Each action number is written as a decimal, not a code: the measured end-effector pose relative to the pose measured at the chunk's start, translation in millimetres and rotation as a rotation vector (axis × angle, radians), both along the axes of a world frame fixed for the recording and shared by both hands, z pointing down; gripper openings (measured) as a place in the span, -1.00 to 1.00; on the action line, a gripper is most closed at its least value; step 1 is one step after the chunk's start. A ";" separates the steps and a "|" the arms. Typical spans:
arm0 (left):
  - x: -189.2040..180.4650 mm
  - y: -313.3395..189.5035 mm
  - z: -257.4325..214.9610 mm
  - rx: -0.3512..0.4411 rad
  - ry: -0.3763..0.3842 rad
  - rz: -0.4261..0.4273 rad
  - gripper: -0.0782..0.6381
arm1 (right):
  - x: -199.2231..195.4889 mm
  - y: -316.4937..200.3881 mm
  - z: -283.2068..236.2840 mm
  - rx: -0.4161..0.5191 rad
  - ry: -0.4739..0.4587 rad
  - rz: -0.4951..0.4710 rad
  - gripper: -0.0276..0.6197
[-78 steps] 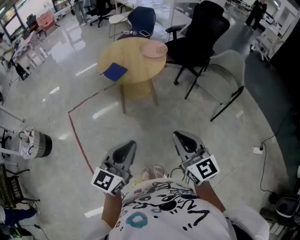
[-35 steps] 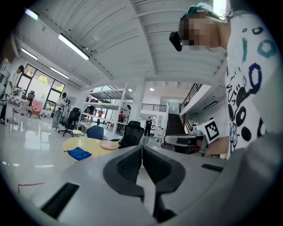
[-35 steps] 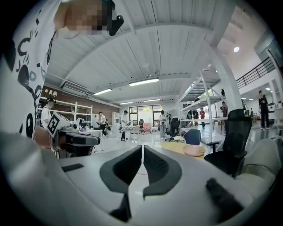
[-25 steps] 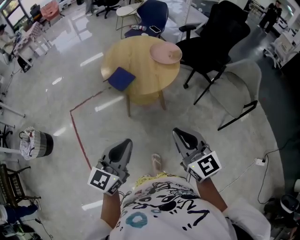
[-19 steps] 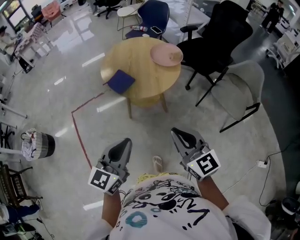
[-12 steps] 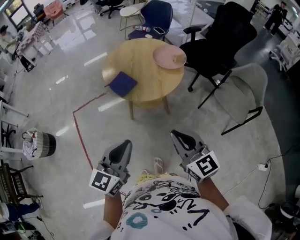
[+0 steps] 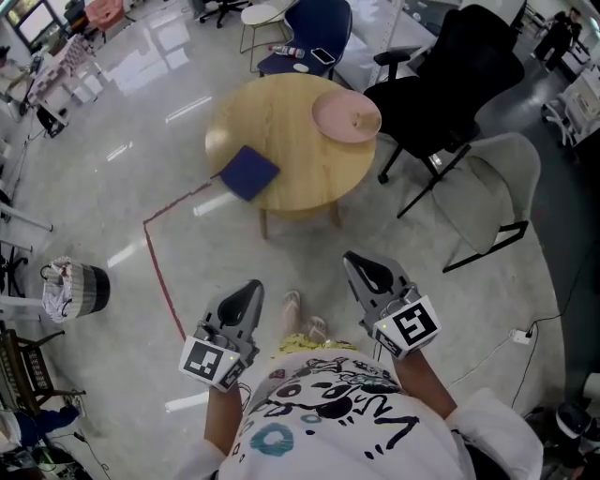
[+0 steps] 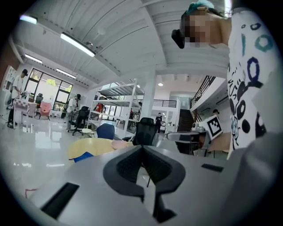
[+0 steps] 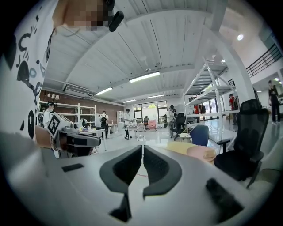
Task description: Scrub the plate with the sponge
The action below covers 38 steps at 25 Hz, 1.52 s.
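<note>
A round wooden table (image 7: 286,131) stands ahead of me on the floor. A pink plate (image 7: 346,117) lies at its far right edge, and a dark blue sponge (image 7: 249,172) lies at its near left edge. My left gripper (image 7: 253,285) and right gripper (image 7: 352,259) are held side by side in front of my body, well short of the table; both are shut with nothing in them. From the left gripper view, the sponge (image 8: 82,156) and plate (image 8: 121,144) show far beyond the shut left gripper (image 8: 142,148). The plate (image 9: 201,152) sits beyond the shut right gripper (image 9: 142,147).
A black office chair (image 7: 448,66) and a grey chair (image 7: 488,186) stand right of the table, a blue chair (image 7: 317,26) behind it. Red tape (image 7: 160,273) marks the floor at left, near a basket (image 7: 77,288). A cable (image 7: 553,309) lies at right.
I have stepped toward the table, one foot now forward between the grippers. Both grippers travelled with me, side by side, and stayed shut.
</note>
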State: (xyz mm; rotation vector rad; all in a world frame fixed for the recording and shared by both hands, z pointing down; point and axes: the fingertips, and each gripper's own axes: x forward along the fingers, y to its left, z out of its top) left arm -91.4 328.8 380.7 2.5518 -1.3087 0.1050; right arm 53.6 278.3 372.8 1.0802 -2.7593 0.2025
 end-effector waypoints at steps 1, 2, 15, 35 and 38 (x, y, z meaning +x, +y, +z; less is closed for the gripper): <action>1.2 -9.6 -1.8 0.006 -0.009 0.013 -0.73 | -1.3 -7.9 -1.4 -0.001 -0.004 0.007 -0.82; 2.6 -19.1 -4.2 0.013 -0.014 0.029 -0.73 | -3.4 -15.8 -3.4 -0.002 -0.010 0.012 -0.82; -10.8 -98.8 -10.0 0.022 0.014 0.138 -0.73 | -26.7 -83.2 -12.6 0.018 -0.015 0.100 -0.82; -25.5 -159.4 4.9 0.017 0.036 0.203 -0.73 | -32.7 -120.1 -0.2 0.007 -0.004 0.216 -0.82; -20.2 -170.6 11.7 -0.004 0.026 0.194 -0.73 | -26.1 -131.8 7.8 -0.006 0.001 0.216 -0.82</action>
